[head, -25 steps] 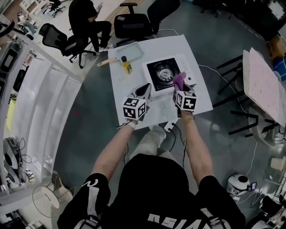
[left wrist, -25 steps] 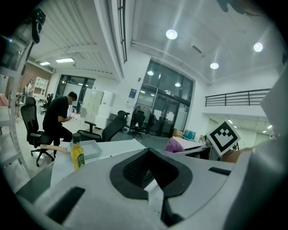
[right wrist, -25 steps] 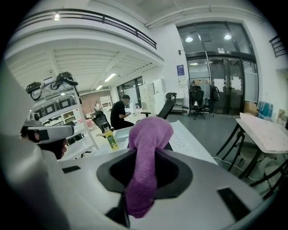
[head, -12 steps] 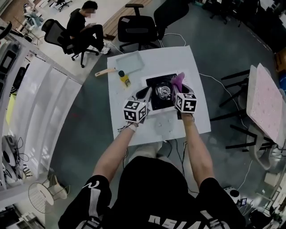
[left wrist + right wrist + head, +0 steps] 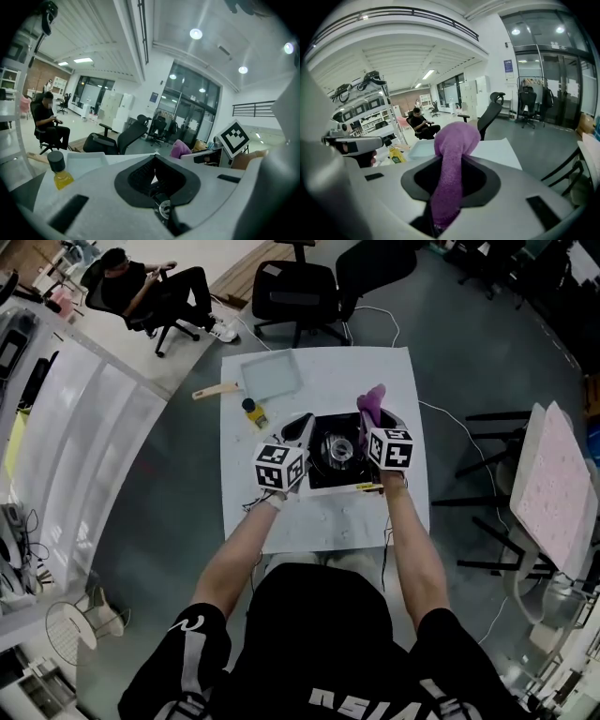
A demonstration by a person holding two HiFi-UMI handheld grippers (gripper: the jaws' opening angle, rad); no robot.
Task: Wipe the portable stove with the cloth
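Observation:
The portable stove (image 5: 323, 472), black-topped with a round burner, sits on the white table (image 5: 309, 521) in the head view. My right gripper (image 5: 373, 418) is shut on a purple cloth (image 5: 371, 403) and holds it over the stove's far right corner. In the right gripper view the cloth (image 5: 454, 140) stands up out of the right gripper (image 5: 452, 159). My left gripper (image 5: 302, 427) hovers over the stove's left edge with its jaws together and nothing in them. The left gripper view shows the left gripper (image 5: 154, 157) closed to a point, with the cloth (image 5: 179, 149) beyond.
A yellow bottle (image 5: 253, 412) with a black cap stands left of the stove. Behind it lie a shallow white tray (image 5: 270, 374) and a wooden-handled tool (image 5: 214, 390). Office chairs (image 5: 300, 292) stand past the table. A person (image 5: 141, 282) sits far left. Another table (image 5: 553, 484) is at right.
Both grippers have moved forward from the stove's near edge to over it, the right one carrying the cloth. The view has shifted, so the table sits more centred.

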